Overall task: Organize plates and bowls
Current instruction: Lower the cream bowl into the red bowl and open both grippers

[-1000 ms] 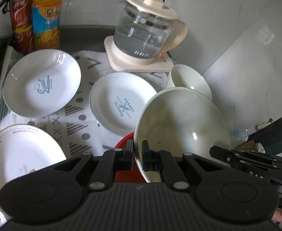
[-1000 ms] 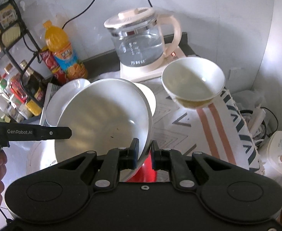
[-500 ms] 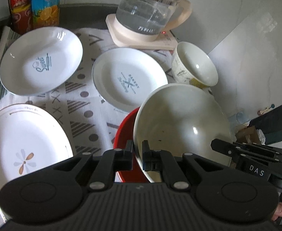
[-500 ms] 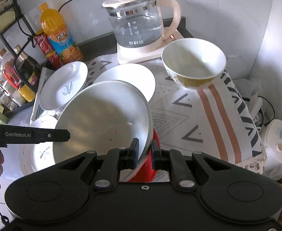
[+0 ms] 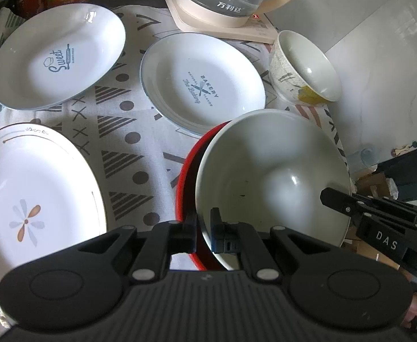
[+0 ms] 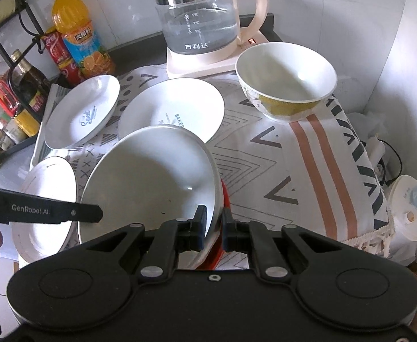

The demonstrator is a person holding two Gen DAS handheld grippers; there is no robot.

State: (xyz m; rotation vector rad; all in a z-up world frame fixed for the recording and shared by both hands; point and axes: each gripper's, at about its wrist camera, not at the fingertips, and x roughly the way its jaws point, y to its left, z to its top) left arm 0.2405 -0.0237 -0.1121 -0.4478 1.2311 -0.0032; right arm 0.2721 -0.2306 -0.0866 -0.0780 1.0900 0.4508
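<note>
While both grippers, left gripper and right gripper, pinch the big bowl's rim, it has sunk toward the red dish, the bakery plate just beside.

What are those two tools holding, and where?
Both hold the big bowl by its rim: left tool on one side, right tool on the opposite.

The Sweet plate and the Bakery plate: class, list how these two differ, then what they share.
The Sweet plate lies near the bottles; the Bakery plate lies in front of the kettle base. The Sweet plate's print is a word with a rolling pin; the Bakery plate's has crossed utensils. The held bowl overlaps only the Bakery plate's edge. Both are white, blue-printed, empty and rest on the cloth.
</note>
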